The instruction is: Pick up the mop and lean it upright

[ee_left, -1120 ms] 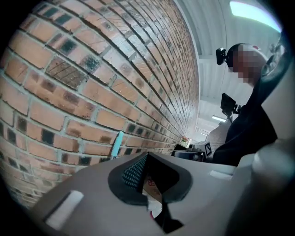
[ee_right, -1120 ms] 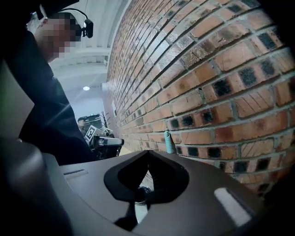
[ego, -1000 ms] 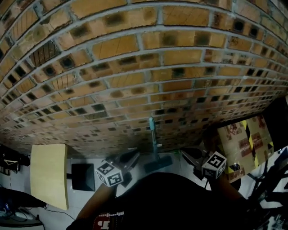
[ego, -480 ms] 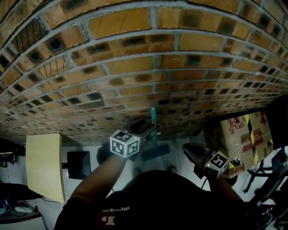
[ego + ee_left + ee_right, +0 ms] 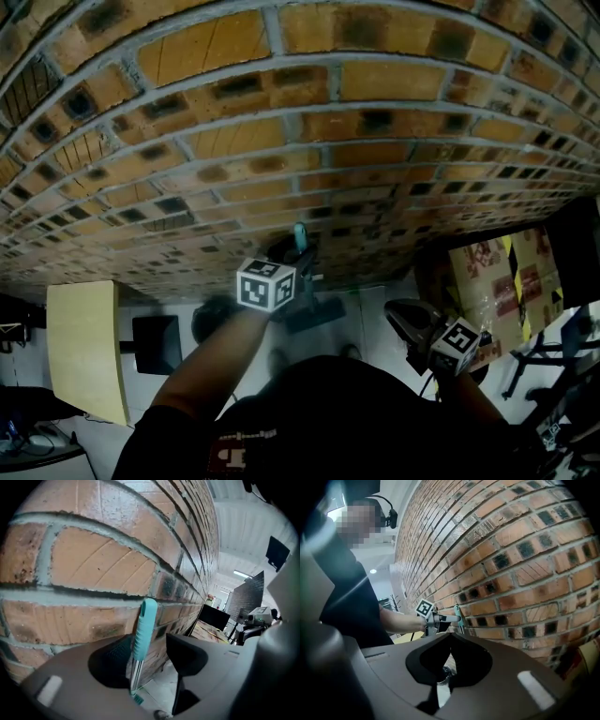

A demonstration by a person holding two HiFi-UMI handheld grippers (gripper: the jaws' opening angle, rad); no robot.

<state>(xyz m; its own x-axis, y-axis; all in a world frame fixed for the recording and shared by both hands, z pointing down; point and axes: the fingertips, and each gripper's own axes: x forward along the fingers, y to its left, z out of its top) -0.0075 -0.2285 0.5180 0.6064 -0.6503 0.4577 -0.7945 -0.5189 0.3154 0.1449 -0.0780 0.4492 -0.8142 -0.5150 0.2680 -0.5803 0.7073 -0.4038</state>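
The mop stands upright against the brick wall [image 5: 281, 112]. Its teal handle grip [image 5: 300, 234] is at the top and its dark head [image 5: 316, 314] rests on the floor. My left gripper [image 5: 298, 258] is up at the grip, its jaws opening. In the left gripper view the teal grip [image 5: 144, 627] stands between the jaws of the left gripper [image 5: 149, 651], close to the left one, with a gap to the right one. My right gripper [image 5: 403, 314] hangs low at the right, shut and empty. The right gripper view shows the right gripper [image 5: 450, 637] shut, with the left gripper [image 5: 436, 617] beyond it at the mop handle [image 5: 458, 613].
A printed cardboard box [image 5: 497, 272] stands against the wall at the right. A pale yellow board [image 5: 86, 347] and a black square object [image 5: 155, 342] lie at the left. Dark frames [image 5: 553, 394] crowd the lower right corner.
My left gripper has risen from low beside the mop head up to the teal grip, and its jaws have spread. The right gripper has hardly moved.
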